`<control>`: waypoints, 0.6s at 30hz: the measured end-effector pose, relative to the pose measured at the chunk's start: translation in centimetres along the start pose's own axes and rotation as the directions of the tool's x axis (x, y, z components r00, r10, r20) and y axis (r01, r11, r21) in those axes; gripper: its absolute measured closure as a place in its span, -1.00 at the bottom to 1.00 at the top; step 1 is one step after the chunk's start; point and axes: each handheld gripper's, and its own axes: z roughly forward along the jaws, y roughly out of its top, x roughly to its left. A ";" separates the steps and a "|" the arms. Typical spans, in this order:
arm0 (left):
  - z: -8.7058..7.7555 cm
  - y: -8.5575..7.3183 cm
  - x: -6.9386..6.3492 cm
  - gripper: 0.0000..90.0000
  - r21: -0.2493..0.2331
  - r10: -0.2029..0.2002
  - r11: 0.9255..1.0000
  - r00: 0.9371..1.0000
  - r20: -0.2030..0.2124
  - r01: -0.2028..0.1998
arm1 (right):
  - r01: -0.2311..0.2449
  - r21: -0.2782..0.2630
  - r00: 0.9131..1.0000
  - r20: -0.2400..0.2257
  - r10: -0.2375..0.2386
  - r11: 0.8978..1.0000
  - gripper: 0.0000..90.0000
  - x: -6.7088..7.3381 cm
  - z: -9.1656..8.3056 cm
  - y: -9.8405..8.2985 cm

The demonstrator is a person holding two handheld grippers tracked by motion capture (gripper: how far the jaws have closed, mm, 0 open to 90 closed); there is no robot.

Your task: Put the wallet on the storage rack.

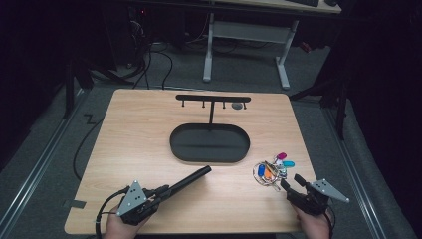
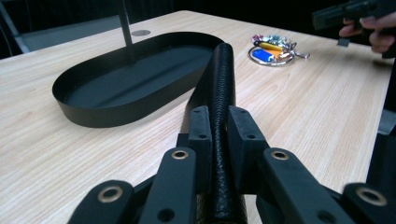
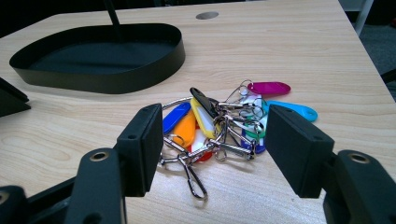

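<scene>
My left gripper (image 1: 164, 190) sits at the table's near left, shut on a long black textured rod (image 1: 191, 178). In the left gripper view the rod (image 2: 223, 74) runs forward from between the jaws (image 2: 219, 126), and its far end lies close to the black oval tray (image 2: 116, 114). A bunch of coloured key tags on a metal ring (image 1: 272, 169) lies on the table at the right. My right gripper (image 1: 292, 181) stands open just in front of it. In the right gripper view the key bunch (image 3: 219, 123) lies just ahead of the gap between the jaws (image 3: 218, 140), untouched.
The oval tray (image 1: 209, 160) stands mid-table, and a thin post rises from it to a black crossbar with small hooks (image 1: 213, 98). A grey round cap (image 1: 237, 105) is set in the tabletop behind it. A desk frame and cables occupy the floor beyond.
</scene>
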 end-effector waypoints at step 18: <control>-0.2 -0.7 2.0 0.73 -0.037 -0.084 0.996 0.996 0.001 0.084 | -0.003 0.008 1.000 -0.004 0.003 1.000 -0.16 0.0 0.1 -0.1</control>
